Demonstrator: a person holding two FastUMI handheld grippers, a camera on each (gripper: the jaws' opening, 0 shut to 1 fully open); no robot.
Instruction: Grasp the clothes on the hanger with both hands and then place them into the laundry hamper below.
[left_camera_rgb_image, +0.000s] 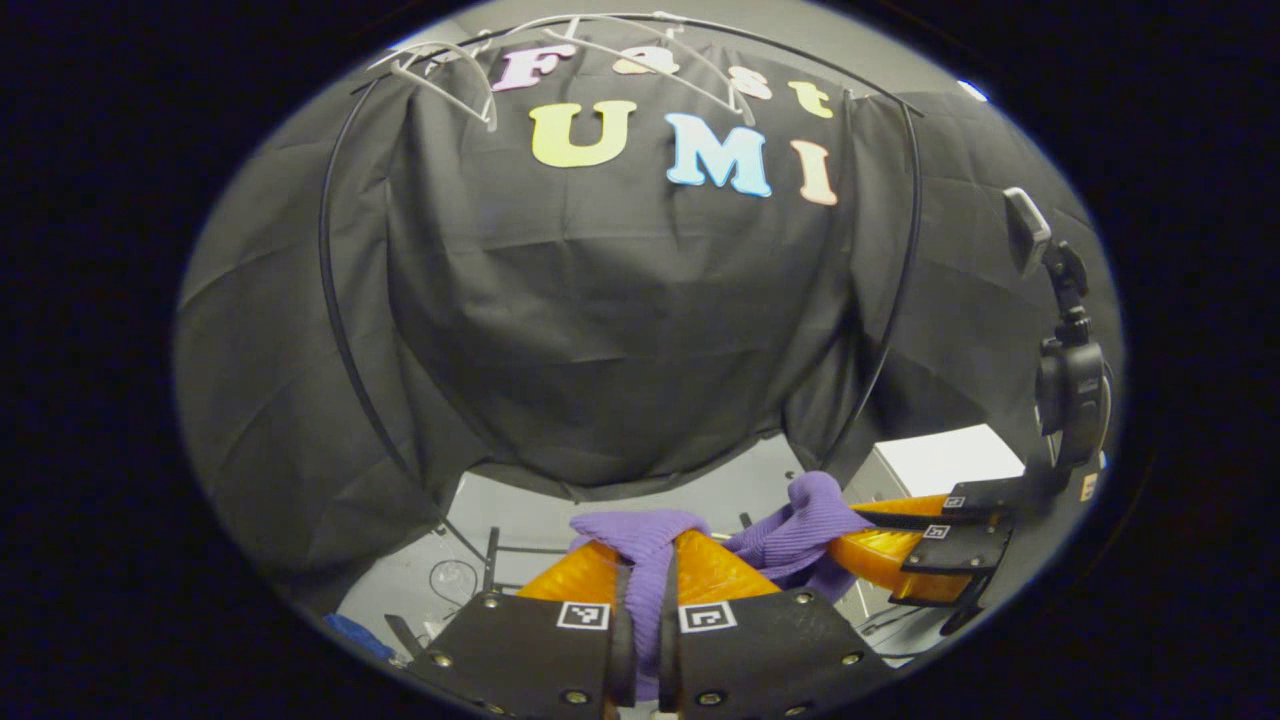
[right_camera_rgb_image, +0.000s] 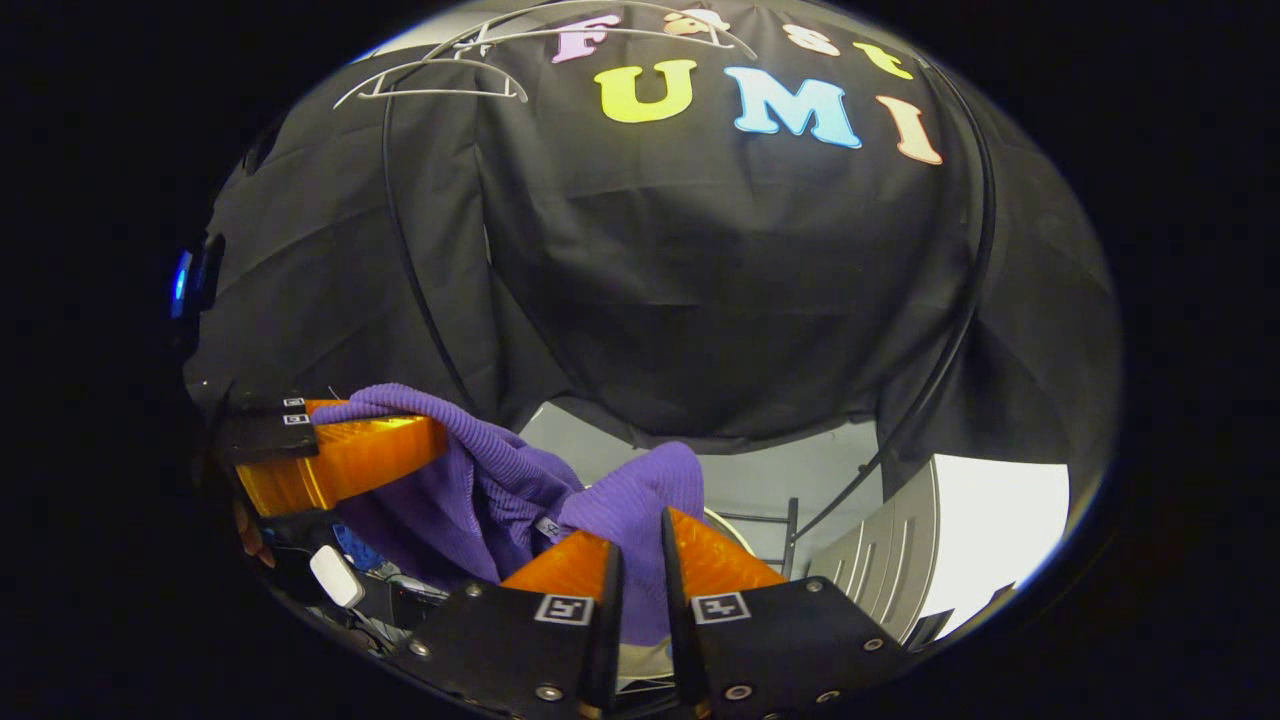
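Your left gripper is pinching a fold of the purple garment between nearly closed fingers; your right gripper is clamping another fold likewise. White hangers are hanging at eleven o'clock, well above.

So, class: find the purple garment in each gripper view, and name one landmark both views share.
Left gripper view: purple garment at bottom centre, pinched in the left gripper.
Right gripper view: garment at lower left to centre, pinched in the right gripper.
Shared landmark: white hangers at top left.
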